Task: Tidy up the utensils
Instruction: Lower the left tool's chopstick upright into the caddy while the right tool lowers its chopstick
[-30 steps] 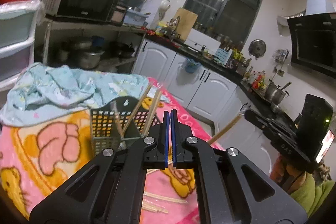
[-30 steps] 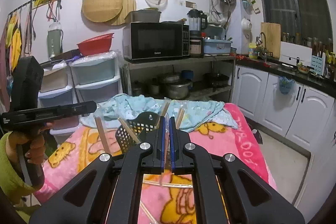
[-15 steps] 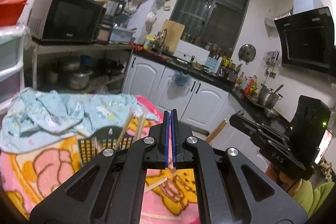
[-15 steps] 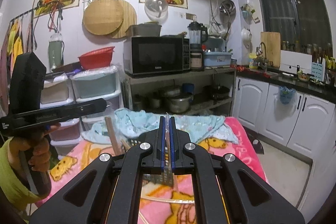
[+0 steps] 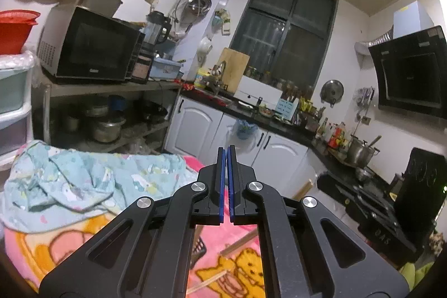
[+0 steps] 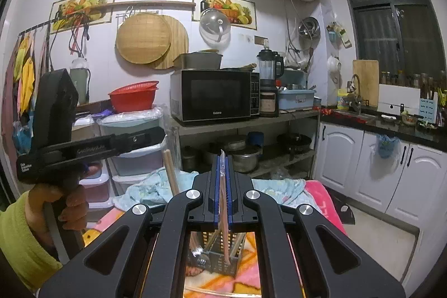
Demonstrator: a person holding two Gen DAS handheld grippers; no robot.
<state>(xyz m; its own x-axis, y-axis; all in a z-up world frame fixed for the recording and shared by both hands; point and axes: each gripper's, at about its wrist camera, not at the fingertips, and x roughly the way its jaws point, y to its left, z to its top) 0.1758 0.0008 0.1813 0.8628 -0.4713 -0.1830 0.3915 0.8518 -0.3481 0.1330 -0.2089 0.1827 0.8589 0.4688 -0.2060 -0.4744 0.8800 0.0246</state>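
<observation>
My right gripper (image 6: 222,158) is shut on a thin pale chopstick (image 6: 223,203). The stick runs down between the pads toward the black mesh basket (image 6: 212,256), which holds several chopsticks. In the left wrist view the same gripper (image 5: 320,179) shows at the right, its chopstick (image 5: 304,188) slanting down. My left gripper (image 5: 226,151) is shut; nothing shows between its blue pads. In the right wrist view a wooden chopstick (image 6: 171,172) hangs from the left gripper's tip (image 6: 163,134). A corner of the basket (image 5: 200,247) and loose chopsticks (image 5: 237,242) lie on the pink blanket.
A crumpled light-blue cloth (image 5: 83,180) lies at the far side of the pink cartoon blanket (image 5: 56,242). Behind stand plastic drawers (image 6: 134,158) and a metal shelf with a microwave (image 6: 212,95). White cabinets (image 6: 377,172) line the right. A hand in a green sleeve (image 6: 67,203) holds the left gripper.
Both grippers have risen, each keeping its chopstick. The basket and blanket have dropped lower in both views, and the basket is now mostly hidden under the left fingers.
</observation>
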